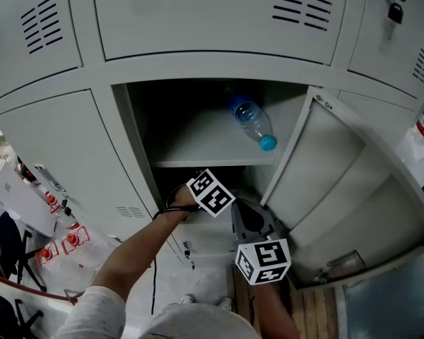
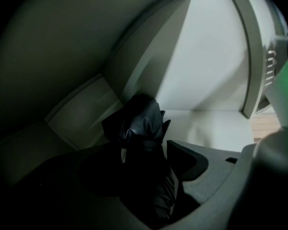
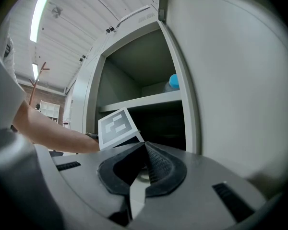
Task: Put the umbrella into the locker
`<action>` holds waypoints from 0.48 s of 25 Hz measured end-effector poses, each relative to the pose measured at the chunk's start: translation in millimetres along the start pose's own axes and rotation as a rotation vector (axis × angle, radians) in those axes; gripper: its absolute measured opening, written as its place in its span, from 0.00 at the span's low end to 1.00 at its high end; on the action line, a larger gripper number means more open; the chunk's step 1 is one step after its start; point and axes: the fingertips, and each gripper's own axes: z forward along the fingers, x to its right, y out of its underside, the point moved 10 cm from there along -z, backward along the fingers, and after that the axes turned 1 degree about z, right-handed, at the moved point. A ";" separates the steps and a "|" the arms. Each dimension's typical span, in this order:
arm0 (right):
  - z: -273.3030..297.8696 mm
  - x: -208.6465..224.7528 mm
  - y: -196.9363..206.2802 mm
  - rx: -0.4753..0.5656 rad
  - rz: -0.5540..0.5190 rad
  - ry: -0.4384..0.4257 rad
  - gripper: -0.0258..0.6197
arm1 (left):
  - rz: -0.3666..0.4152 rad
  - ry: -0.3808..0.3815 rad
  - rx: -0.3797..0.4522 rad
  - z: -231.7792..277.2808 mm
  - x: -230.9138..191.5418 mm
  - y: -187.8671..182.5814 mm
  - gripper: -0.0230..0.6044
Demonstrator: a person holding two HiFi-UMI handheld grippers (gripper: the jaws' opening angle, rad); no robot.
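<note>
The bottle (image 1: 253,122) lies on the locker shelf (image 1: 198,147); the umbrella (image 2: 143,126) sits in the compartment (image 2: 201,71) beneath it.

1. I was looking at a locker area: a bank of grey steel lockers (image 1: 219,20) with louvred vents, one door padlocked (image 1: 394,11)
2. The open locker (image 1: 191,97) held a bottle (image 1: 253,122) on its shelf (image 1: 198,145)
3. Past them I saw a high panelled ceiling (image 3: 110,4), a strip light (image 3: 40,11) and a brick wall (image 3: 43,91), like a workshop hall

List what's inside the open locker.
In the locker, a clear blue-capped bottle lies on the shelf. Below it, the left tongs hold the black umbrella. Anything behind the umbrella is covered or dark.
</note>
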 end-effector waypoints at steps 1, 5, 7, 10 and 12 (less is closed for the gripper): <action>0.3 -0.1 -0.1 0.002 0.002 0.000 0.04 | 0.000 -0.001 0.010 -3.1 0.4 -1.2 0.49; 1.7 -1.5 -0.8 0.008 0.014 -0.003 0.04 | -0.005 0.003 0.044 -13.2 1.7 -2.2 0.49; 2.3 -2.8 -1.1 0.009 0.015 -0.004 0.04 | -0.013 -0.006 0.060 -17.7 1.7 -0.4 0.49; 2.3 -5.2 -1.6 0.010 0.013 -0.006 0.04 | -0.022 -0.023 0.089 -25.2 1.6 0.3 0.49; 2.0 -7.3 -2.1 0.011 0.012 -0.006 0.04 | -0.043 -0.019 0.104 -29.3 1.0 2.0 0.49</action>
